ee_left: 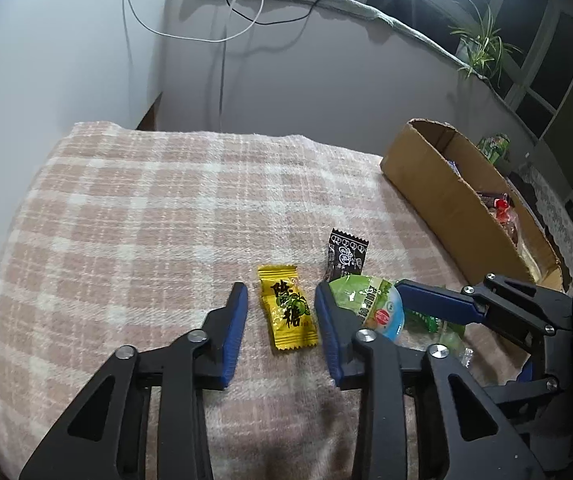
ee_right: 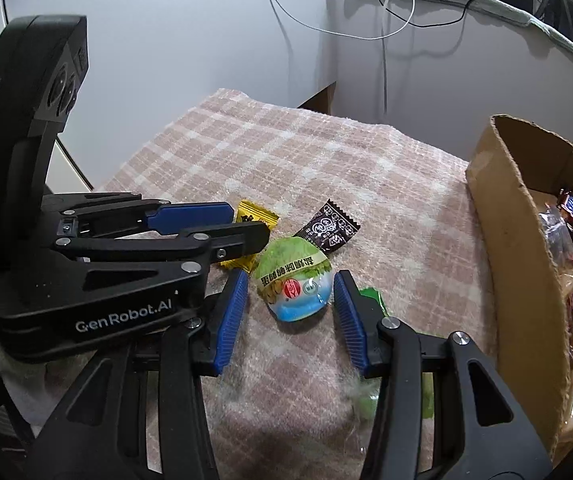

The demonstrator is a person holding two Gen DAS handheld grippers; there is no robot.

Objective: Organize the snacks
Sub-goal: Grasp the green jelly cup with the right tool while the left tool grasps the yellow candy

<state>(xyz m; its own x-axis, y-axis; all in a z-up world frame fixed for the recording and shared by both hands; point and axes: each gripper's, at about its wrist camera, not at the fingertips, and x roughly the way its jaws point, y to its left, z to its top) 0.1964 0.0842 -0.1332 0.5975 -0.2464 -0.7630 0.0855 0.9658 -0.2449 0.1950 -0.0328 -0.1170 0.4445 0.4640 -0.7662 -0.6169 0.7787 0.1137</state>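
Note:
A yellow candy packet point(ee_left: 287, 312) lies on the plaid cloth between the open blue fingers of my left gripper point(ee_left: 280, 292), untouched. A round green-and-blue sealed snack point(ee_right: 294, 282) lies between the open fingers of my right gripper point(ee_right: 288, 280), with gaps on both sides. A black candy wrapper point(ee_left: 345, 256) lies just beyond both; it also shows in the right wrist view point(ee_right: 328, 228). A green packet point(ee_right: 372, 296) sits partly hidden under my right finger. The cardboard box point(ee_left: 442, 196) at the right holds several snacks.
The plaid cloth point(ee_left: 146, 220) covers the table, which ends at a white wall behind. Cables hang down the wall point(ee_left: 222, 60). A potted plant point(ee_left: 482, 48) stands on the sill beyond the box. The two grippers are close side by side.

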